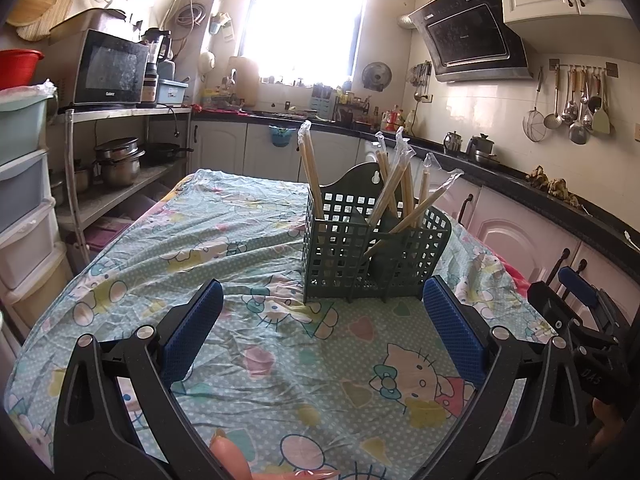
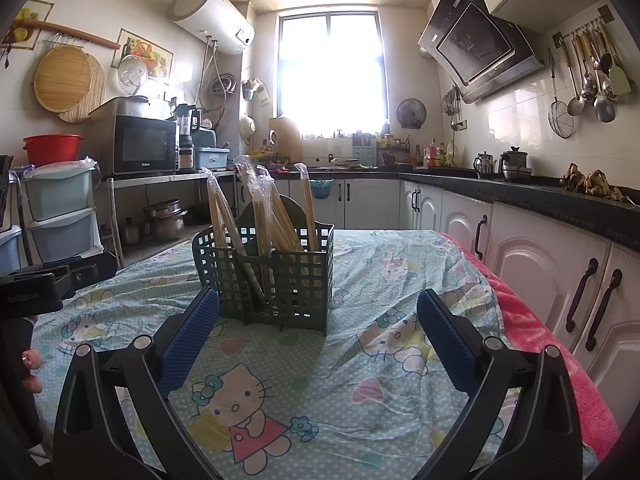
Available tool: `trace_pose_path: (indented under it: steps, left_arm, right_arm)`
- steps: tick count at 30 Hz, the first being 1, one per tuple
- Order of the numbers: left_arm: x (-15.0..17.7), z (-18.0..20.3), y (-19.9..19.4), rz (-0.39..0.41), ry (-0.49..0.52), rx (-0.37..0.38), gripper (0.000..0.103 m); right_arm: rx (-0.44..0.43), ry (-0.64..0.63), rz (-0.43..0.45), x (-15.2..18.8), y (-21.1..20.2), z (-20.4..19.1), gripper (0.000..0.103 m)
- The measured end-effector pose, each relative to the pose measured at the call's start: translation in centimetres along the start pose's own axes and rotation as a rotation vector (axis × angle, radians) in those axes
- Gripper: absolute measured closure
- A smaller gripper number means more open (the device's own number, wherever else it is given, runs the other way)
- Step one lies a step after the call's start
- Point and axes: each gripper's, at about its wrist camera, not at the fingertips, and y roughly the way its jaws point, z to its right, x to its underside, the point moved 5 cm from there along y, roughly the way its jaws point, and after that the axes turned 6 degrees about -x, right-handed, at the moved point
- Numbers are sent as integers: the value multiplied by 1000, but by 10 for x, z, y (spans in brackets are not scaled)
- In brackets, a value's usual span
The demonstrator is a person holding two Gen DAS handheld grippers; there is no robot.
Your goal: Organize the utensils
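A dark green lattice utensil holder (image 1: 340,256) stands upright on the table with the Hello Kitty cloth (image 1: 248,248). Several plastic-wrapped wooden chopstick pairs (image 1: 394,188) stand in its compartments, and one pair (image 1: 310,168) stands alone on the left side. My left gripper (image 1: 320,312) is open and empty, just short of the holder. In the right wrist view the holder (image 2: 296,276) with the chopsticks (image 2: 260,216) stands ahead of my right gripper (image 2: 318,320), which is open and empty. The right gripper also shows at the right edge of the left wrist view (image 1: 576,308).
A shelf with a microwave (image 1: 110,68) and pots (image 1: 118,160) stands at the left, with plastic drawers (image 1: 24,208) nearer. White cabinets and a black counter (image 2: 560,196) run along the right. A pink towel (image 2: 560,344) lies on the table's right edge.
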Motion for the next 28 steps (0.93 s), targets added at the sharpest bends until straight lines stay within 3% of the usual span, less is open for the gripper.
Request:
trace_pose_path:
  steps: [11,17,22,26,28]
  left_arm:
    - [4,-7,4,-19,-19,-1,11]
    - [3,-21,17,-76,-34,-77,11]
    - [-9,-64,47,-175,-55,-172,11]
    - [-10,-120,109,-334,-100,-297,11]
    - [-4,-144,143,-409,-117,-369,11]
  right_arm:
    - [15,-1,-2,-2,0,1,6]
    - [51,41,-23,-5,2,14,6]
    - [133,103,-81,-8,16,55,6]
    - [207,159,-248,1,57,106,6]
    - [275,190,-418,16,90,138,6]
